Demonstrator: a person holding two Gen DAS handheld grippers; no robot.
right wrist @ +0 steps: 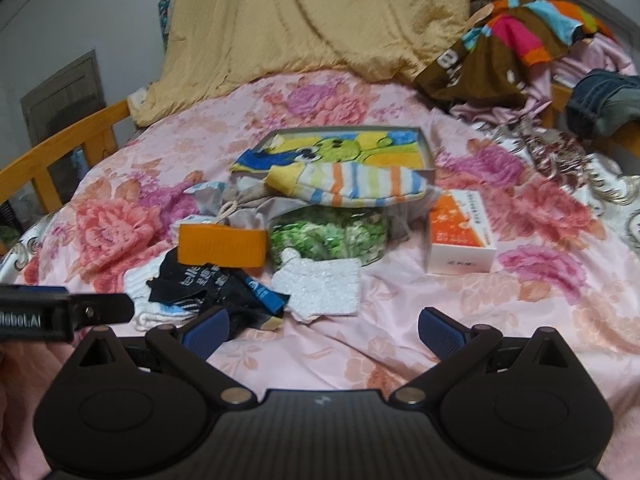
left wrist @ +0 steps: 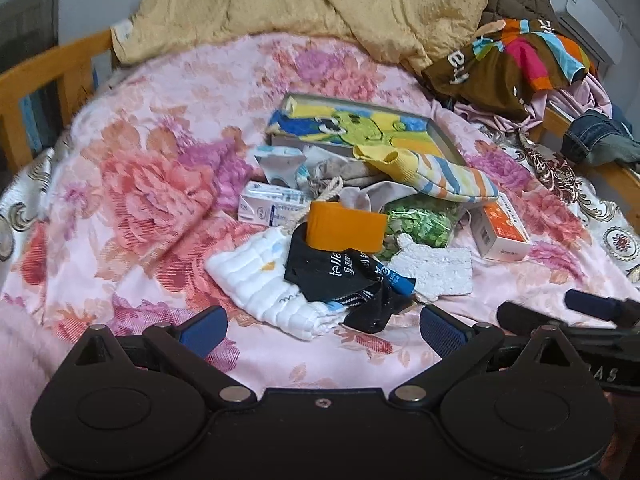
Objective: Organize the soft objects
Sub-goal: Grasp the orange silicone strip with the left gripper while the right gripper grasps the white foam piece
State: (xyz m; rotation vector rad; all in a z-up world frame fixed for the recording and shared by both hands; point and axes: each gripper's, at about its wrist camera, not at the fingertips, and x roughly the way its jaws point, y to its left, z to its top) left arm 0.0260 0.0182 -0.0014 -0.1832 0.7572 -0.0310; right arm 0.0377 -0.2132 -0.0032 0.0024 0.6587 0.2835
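Both tongs hover low over a bed with a pink floral cover, each spread wide with nothing between its blue pads. The left tongs sit just short of a heap of soft things: straight ahead and nearest lies a black cloth with white lettering, resting on a white folded cloth that reaches toward the left pad. Just beyond the black cloth stands an orange block. Ahead and slightly right of these tongs lies a white sponge, and behind it a bag of green pieces. Farther ahead a striped sock drapes over the near edge of a tray holding a yellow and blue cartoon cloth. To the left of the heap a white box lies flat; to the right, beyond the sponge, an orange box lies apart. The right tongs appear at the far right edge of the left view; from their own camera the sponge is straight ahead and near, the black cloth just past the left pad, the orange box ahead to the right. Far beyond, a tan quilt is heaped at the head of the bed, with a pile of clothes to its right.
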